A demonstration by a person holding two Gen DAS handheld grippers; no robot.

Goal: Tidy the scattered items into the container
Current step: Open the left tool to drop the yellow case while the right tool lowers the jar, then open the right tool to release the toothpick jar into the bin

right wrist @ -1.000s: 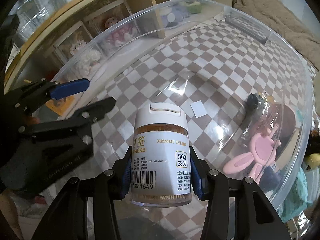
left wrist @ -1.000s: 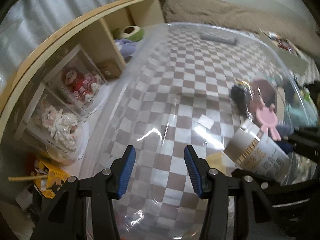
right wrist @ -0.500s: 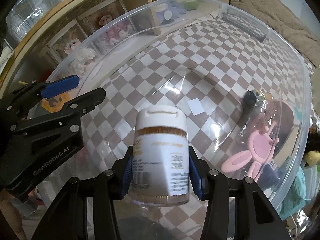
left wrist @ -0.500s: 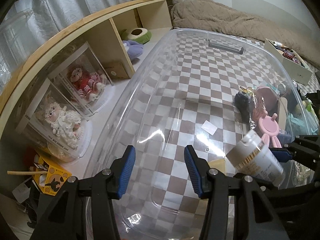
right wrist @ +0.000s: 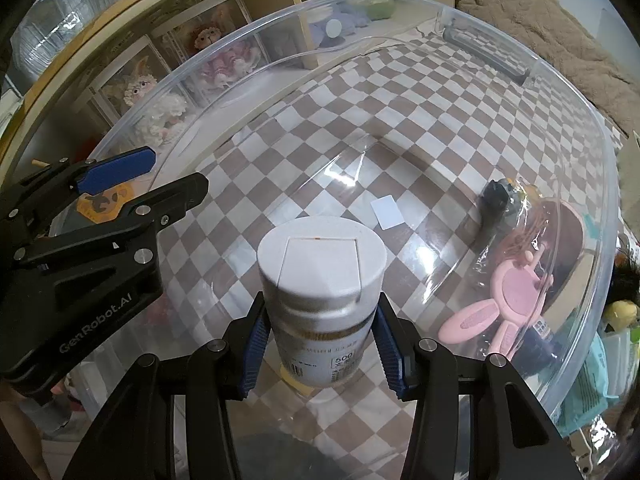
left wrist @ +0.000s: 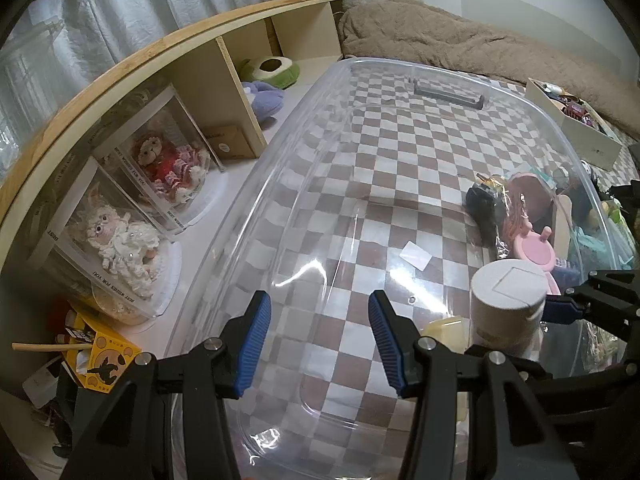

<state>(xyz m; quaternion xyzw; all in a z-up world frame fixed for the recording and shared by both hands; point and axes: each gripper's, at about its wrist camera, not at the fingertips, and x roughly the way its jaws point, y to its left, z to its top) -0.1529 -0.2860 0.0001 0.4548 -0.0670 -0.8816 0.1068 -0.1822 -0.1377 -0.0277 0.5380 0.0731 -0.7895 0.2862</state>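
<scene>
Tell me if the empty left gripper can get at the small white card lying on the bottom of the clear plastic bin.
Probably yes. The left gripper stands open and empty over the clear plastic bin; the small white card lies flat ahead, apart from the packaged toys. Pinching something so flat could be awkward.
</scene>
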